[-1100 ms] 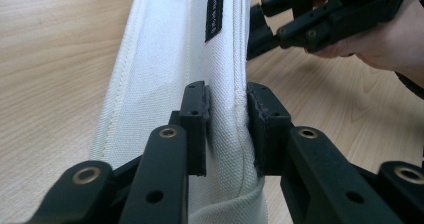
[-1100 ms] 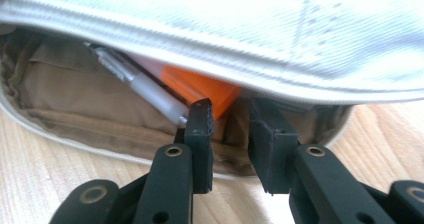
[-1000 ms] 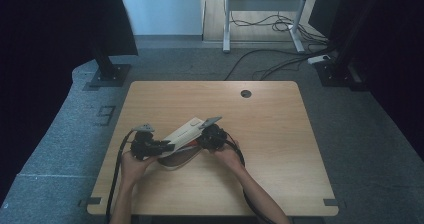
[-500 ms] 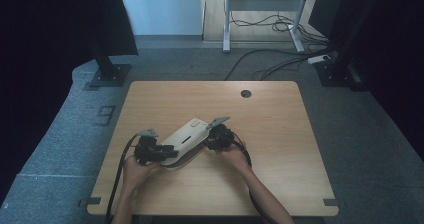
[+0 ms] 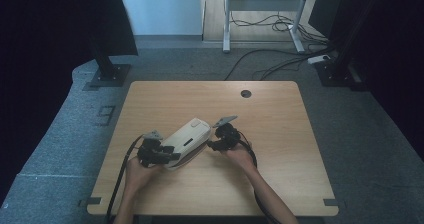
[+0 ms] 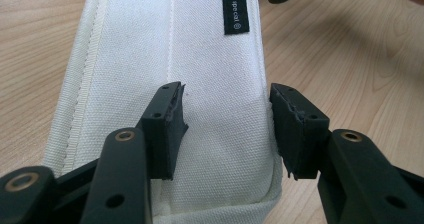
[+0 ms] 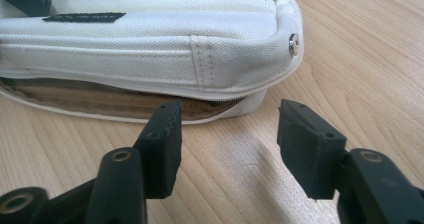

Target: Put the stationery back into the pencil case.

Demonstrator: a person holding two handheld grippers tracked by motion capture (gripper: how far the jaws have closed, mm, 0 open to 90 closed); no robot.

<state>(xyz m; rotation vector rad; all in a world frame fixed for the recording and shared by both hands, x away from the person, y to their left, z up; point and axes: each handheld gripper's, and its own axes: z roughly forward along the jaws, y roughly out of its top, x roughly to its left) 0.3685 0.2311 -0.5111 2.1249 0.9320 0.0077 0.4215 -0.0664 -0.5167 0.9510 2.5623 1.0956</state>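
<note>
Your left gripper [image 6: 227,129]: jaws wide, straddling the near end of the white canvas pouch [image 6: 170,74], not clamped. Your right gripper [image 7: 227,139]: wide, empty, facing its partly unzipped side. Pouch lies near-centre on the counter [image 5: 280,114]. Grasp and opening apparently outstanding.

The pouch [image 6: 200,84] is showing coarse, matt white woven cloth with stitched seams, a glossy metal snap [image 7: 293,44], and is lying on the table [image 5: 280,114] of smooth, pale wood-grain.
</note>
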